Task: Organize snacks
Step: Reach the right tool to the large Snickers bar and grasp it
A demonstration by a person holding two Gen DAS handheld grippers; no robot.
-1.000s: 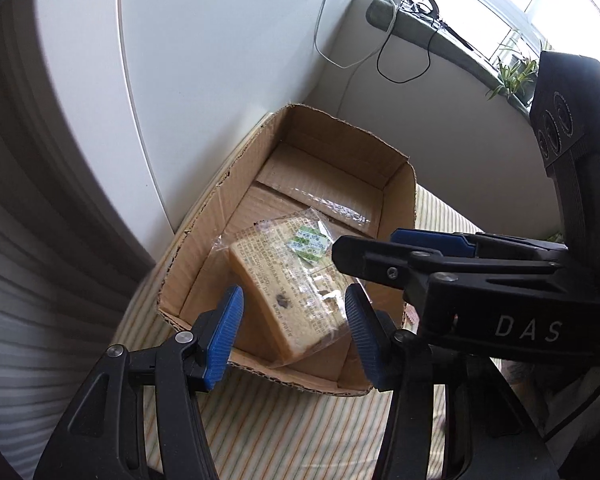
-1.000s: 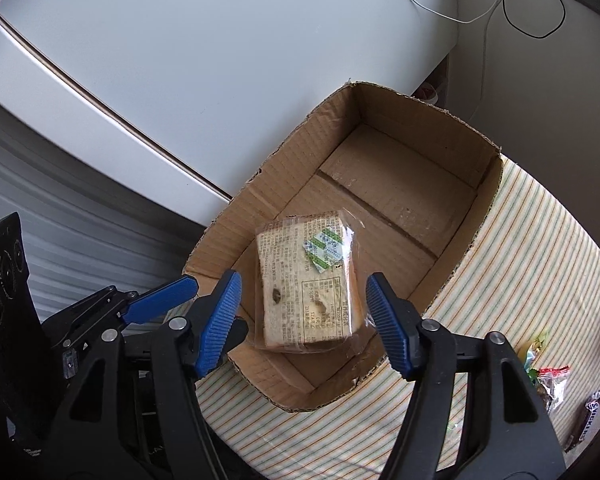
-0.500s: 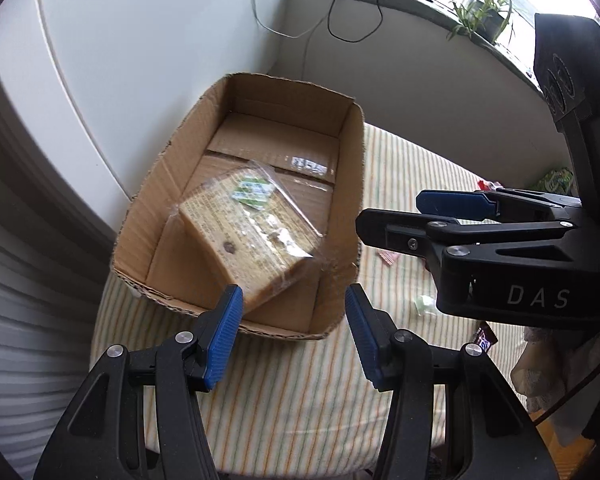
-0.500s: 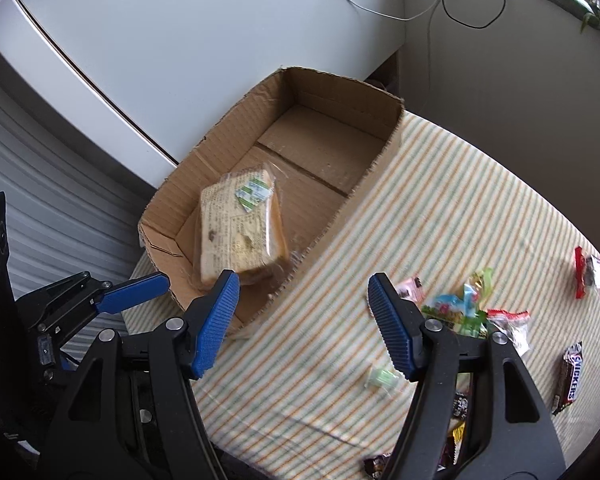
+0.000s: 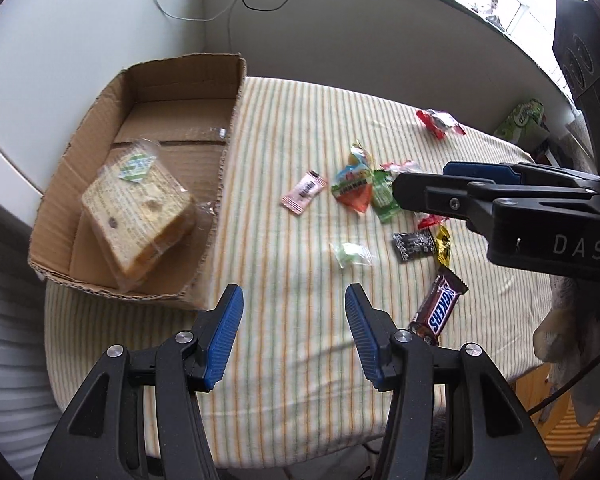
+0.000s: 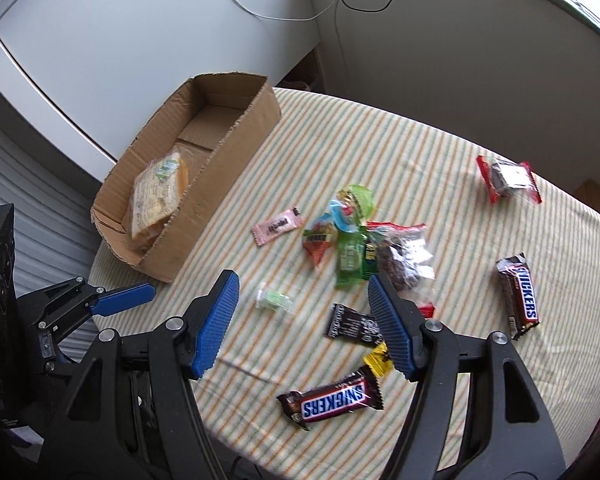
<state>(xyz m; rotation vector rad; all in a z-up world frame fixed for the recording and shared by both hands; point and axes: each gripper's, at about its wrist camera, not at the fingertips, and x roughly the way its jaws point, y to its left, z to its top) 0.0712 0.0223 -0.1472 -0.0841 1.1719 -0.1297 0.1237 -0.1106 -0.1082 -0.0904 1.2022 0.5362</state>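
Striped cloth [image 6: 440,152] is strewn with sweets; "SNICKERS" is read on a bar [image 6: 332,400] at 6 o'clock and another [image 6: 520,296] at 3 o'clock. Both the left gripper [image 5: 294,336] and the right gripper [image 6: 304,324] are held wide apart, with nothing gripped or touched.

My left gripper [image 5: 294,336] and right gripper [image 6: 302,324]: black plastic arms, silver screws at the joints, ribbed blue pads [image 6: 214,322] on the fingertips. White "DAS" lettering on the right one's side, seen from the left wrist view.
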